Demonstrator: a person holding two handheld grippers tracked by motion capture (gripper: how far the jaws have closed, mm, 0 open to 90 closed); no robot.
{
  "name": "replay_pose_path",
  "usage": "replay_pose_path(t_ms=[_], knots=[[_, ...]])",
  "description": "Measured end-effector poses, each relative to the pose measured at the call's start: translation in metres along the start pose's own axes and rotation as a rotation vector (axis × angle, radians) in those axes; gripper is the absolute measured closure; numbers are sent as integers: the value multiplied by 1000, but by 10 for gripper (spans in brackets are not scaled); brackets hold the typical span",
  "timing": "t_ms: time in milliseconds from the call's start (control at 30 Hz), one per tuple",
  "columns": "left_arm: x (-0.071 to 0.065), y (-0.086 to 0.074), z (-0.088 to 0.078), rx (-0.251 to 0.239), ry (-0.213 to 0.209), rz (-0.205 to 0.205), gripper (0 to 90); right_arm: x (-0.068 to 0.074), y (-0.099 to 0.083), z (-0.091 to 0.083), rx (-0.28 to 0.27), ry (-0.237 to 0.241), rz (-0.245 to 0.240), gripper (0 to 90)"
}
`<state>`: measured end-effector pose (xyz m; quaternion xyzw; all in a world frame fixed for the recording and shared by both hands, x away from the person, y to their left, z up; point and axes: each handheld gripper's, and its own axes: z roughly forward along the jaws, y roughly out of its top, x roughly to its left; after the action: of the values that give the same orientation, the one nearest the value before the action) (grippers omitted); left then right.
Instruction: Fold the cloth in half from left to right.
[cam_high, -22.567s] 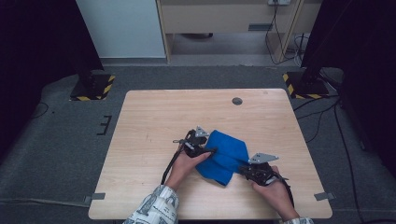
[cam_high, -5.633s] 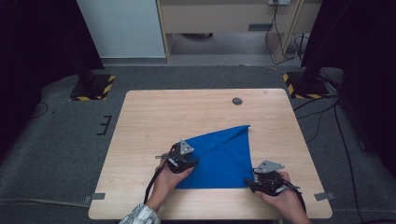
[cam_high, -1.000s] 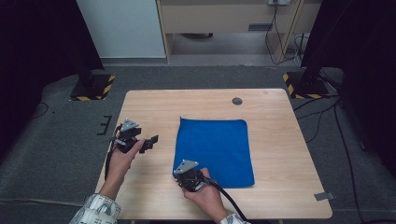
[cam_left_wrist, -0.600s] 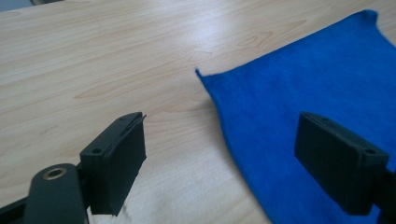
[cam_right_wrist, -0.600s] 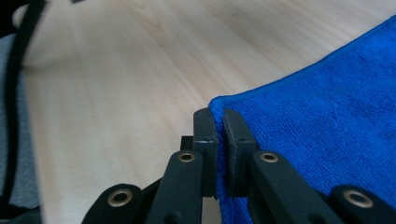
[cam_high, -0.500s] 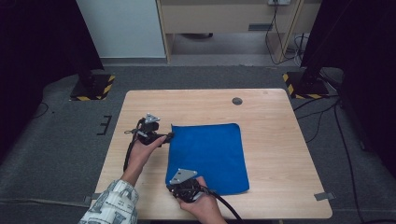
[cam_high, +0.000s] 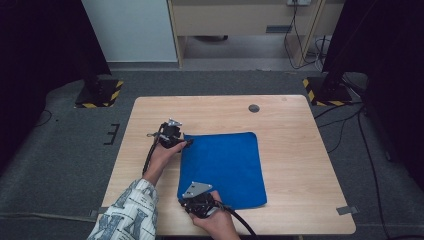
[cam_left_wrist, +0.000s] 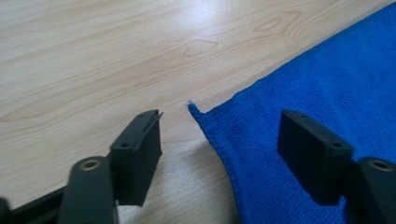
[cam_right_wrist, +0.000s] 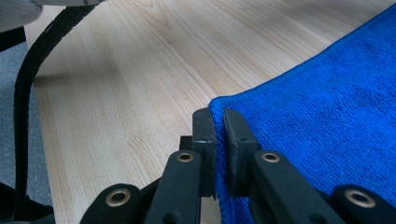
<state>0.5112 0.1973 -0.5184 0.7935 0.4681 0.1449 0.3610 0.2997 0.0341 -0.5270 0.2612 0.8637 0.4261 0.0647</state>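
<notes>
Blue cloth (cam_high: 222, 167) | right tool (cam_right_wrist: 219, 126) clamps corner; left tool (cam_left_wrist: 219, 140) closing, astride corner

- Left gripper (cam_high: 186, 143): black jaws showing brass rivets, grey three-cornered plate, black cable trailing toward 7 o'clock.
- Sleeve (cam_high: 131, 212) is showing a white-and-blue print.

I count one blue cloth (cam_high: 223, 168) lying on one wooden desk (cam_high: 295, 145). Two tools are in my hands: my left tool (cam_high: 183, 144) and my right tool (cam_high: 189, 194). One dark round disc (cam_high: 254, 108) sits on the desk. Two yellow-and-black striped bases (cam_high: 99, 95) stand on the floor behind.
</notes>
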Motion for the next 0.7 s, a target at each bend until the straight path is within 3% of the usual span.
replay_pose_path(t_ms=[167, 200, 233, 300, 433, 700], knots=[[3, -2, 1, 18, 6, -8, 516, 0, 1, -2, -6, -3, -1, 846], [4, -2, 1, 16, -14, -16, 516, 0, 1, -3, -6, -4, -2, 847], [3, -2, 2, 11, -35, -15, 585, 1, 1, -4, -3, -5, -4, 846], [2, -1, 2, 14, -38, -8, 672, 3, 1, -4, 1, -23, -27, 847], [-5, 4, -4, -25, -40, 15, 849, 7, 2, -7, 0, -35, -50, 847], [-7, 18, -17, -53, -50, 0, 879, 12, 3, -14, -20, -47, -44, 851]])
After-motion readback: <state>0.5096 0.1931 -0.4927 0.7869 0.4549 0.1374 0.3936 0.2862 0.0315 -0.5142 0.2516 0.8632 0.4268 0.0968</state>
